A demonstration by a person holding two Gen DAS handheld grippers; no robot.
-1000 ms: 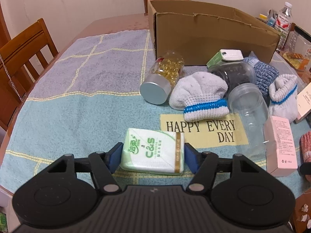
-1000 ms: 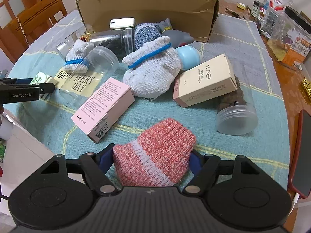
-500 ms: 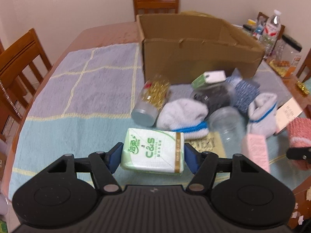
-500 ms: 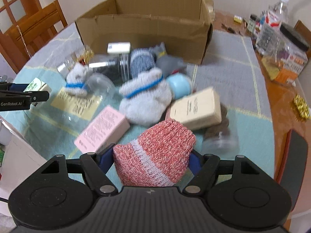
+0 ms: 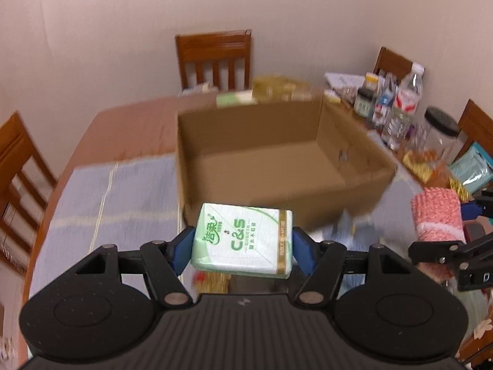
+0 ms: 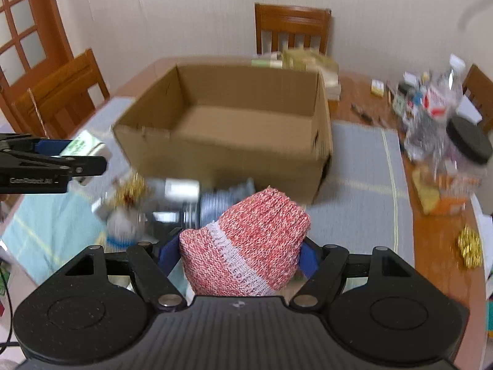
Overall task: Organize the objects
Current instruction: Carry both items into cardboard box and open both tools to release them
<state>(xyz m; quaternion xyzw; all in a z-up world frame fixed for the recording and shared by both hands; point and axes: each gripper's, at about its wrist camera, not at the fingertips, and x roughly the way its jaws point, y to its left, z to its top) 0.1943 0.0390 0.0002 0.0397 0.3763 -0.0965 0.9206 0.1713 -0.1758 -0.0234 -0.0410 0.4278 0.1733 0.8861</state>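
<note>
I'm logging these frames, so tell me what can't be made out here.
- Left wrist view: the items under the tissue pack are hidden by it and the left gripper.
- Right wrist view: the jars before the box are motion-blurred.
- Right wrist view: the bottles are too blurred for labels.

A brown wooden table (image 6: 437, 246) carries a blue and lilac cloth (image 5: 123, 191) across the middle of the frame. An open, empty cardboard box (image 6: 234, 154) sits on the cloth at centre. Bottles and jars (image 5: 400, 104) crowd the bare wood at the right edge. Blurred jars and socks (image 6: 172, 203) lie below the box.
</note>
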